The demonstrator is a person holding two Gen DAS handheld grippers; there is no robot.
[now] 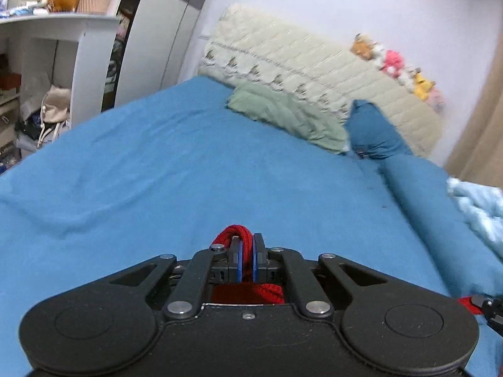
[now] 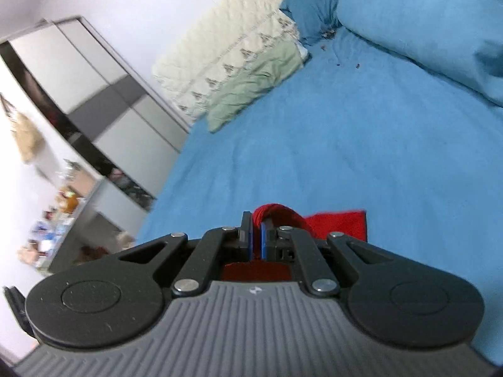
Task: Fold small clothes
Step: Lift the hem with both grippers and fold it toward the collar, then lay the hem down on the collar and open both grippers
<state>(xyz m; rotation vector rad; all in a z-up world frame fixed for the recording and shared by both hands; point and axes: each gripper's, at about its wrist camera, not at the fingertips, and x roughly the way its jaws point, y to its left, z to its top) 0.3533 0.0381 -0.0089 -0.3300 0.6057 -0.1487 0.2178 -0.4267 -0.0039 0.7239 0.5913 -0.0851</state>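
Pinching red knit garment (image 1: pixel 234 234) in nearly closed left tongs (image 1: pixel 247 251) and right tongs (image 2: pixel 256 237), above blue bed (image 1: pixel 157 163).

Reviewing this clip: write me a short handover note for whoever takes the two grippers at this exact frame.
Left gripper: shut on the red knit garment; a loop of it bulges above the fingertips.
Right gripper: shut on the same red knit garment; a flat part spreads to the right of the fingers over the blue bedsheet.
Done: both ends gripped. No finished fold is visible.
Left: lay it flat on the sheet, fold, release. How much hangs below the grippers is hidden.
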